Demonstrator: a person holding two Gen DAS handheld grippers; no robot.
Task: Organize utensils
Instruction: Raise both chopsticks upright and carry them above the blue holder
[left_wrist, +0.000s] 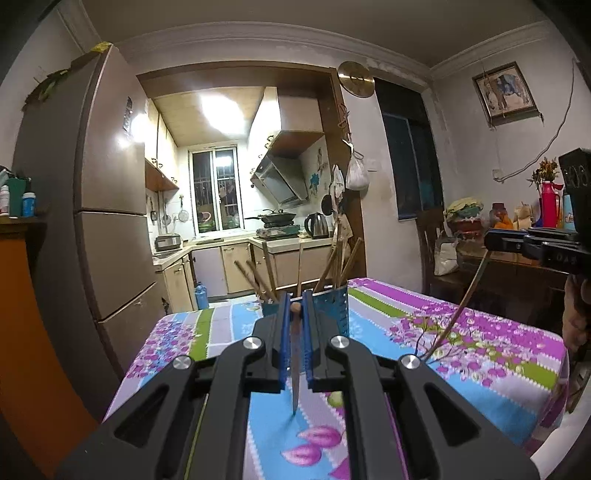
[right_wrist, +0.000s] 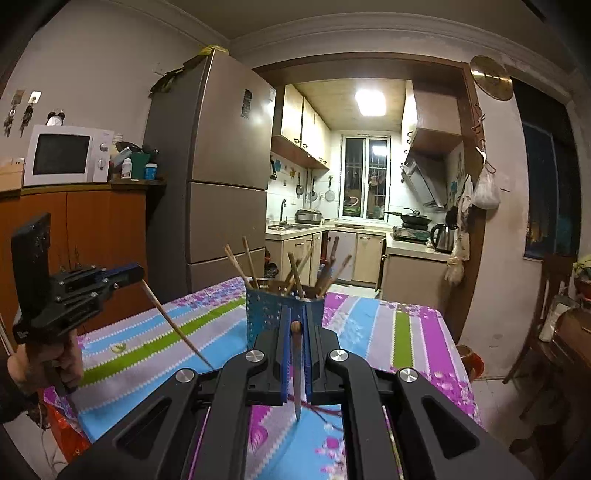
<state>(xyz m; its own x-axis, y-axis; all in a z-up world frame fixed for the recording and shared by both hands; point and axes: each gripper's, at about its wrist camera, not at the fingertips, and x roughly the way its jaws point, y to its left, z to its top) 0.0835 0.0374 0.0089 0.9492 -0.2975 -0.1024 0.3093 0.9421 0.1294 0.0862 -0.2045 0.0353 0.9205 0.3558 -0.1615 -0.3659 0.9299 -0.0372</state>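
1. The left gripper (left_wrist: 295, 314) has its fingers clenched on a single chopstick (left_wrist: 295, 354), which runs down between the blue pads with its round butt end at the fingertips and its thin point hanging above the desk (left_wrist: 373, 295).
2. The right gripper (right_wrist: 295, 328) is clenched the same way on a second chopstick (right_wrist: 297, 369), butt end up between the pads and tip pointing down over the flowered cloth.
3. The blue perforated holder (right_wrist: 273, 308) stands on the desk just beyond both sets of fingertips, with several more chopsticks leaning out of it at different angles.
4. The right wrist view shows the left gripper from the side, with a hand (right_wrist: 40, 363) around its handle and its chopstick slanting down towards the desk; the left wrist view shows only the front part of the right gripper at its right edge.
5. A refrigerator (left_wrist: 110, 206) stands beside the desk, with the kitchen behind; the right wrist view alone shows a microwave (right_wrist: 66, 155) on a wooden cabinet.
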